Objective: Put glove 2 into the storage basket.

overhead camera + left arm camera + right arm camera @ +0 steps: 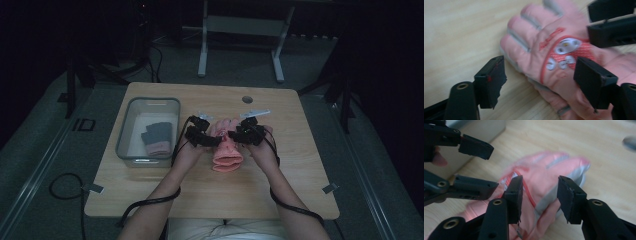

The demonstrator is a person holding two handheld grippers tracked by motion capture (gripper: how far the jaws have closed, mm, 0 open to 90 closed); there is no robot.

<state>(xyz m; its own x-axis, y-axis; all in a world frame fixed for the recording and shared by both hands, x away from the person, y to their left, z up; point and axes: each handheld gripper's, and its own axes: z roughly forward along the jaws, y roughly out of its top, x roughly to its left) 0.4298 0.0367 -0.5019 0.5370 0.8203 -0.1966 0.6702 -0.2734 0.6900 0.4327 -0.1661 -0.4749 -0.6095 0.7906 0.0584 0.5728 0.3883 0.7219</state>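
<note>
Now both grippers, left (216, 141) and right (234, 136), hang released around the pink glove (227, 149) mid-table, neither pinching; next, I judge, clamp it and lift toward the bin (126, 131).

- A light wooden table (150, 190) with rounded corners.
- A clear grey plastic bin (131, 125) on the table's left part.
- A dark grey glove with a pink cuff (157, 140) lying inside the bin.
- A round grey hole cover (247, 99) near the table's far edge.
- A white metal frame with two legs (240, 30) on the grey floor (380, 165) beyond the table.
</note>
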